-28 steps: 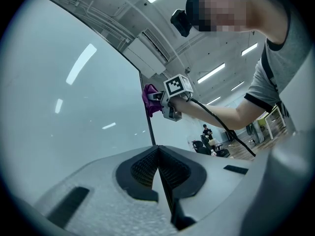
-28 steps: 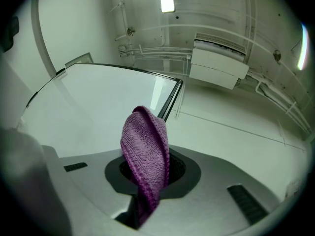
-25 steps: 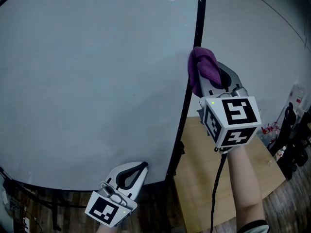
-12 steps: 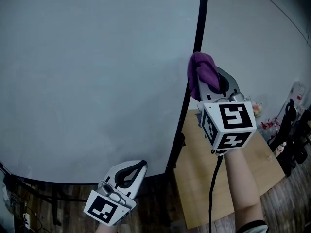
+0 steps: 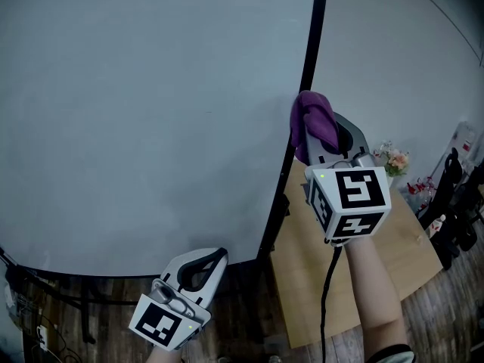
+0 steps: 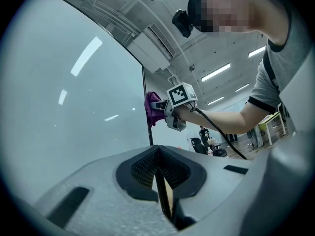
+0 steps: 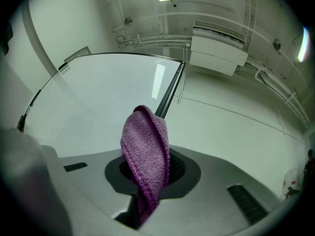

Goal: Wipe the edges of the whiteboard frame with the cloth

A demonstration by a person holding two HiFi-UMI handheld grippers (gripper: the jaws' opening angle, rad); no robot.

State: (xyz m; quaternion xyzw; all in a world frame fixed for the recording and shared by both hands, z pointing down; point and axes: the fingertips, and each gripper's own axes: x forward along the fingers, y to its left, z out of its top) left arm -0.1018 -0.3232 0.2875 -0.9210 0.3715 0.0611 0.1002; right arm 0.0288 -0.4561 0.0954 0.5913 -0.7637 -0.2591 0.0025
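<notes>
A large whiteboard (image 5: 151, 104) fills the head view, with a black frame edge (image 5: 307, 59) running down its right side. My right gripper (image 5: 316, 131) is shut on a folded purple cloth (image 5: 311, 117), and the cloth presses against that black edge about halfway down. In the right gripper view the purple cloth (image 7: 146, 154) stands up between the jaws with the frame edge (image 7: 170, 95) just behind it. My left gripper (image 5: 206, 267) hangs low by the board's bottom edge, jaws closed with nothing in them. The left gripper view shows the cloth (image 6: 151, 107) against the frame.
A wooden table (image 5: 333, 278) stands right of the board, below my right arm. Flowers (image 5: 393, 159) and dark chairs (image 5: 454, 210) sit at the far right. The board's stand legs (image 5: 45, 301) show over dark wood floor at lower left.
My right gripper has slid the purple cloth down the black frame edge. The left gripper has stayed near the bottom edge.
</notes>
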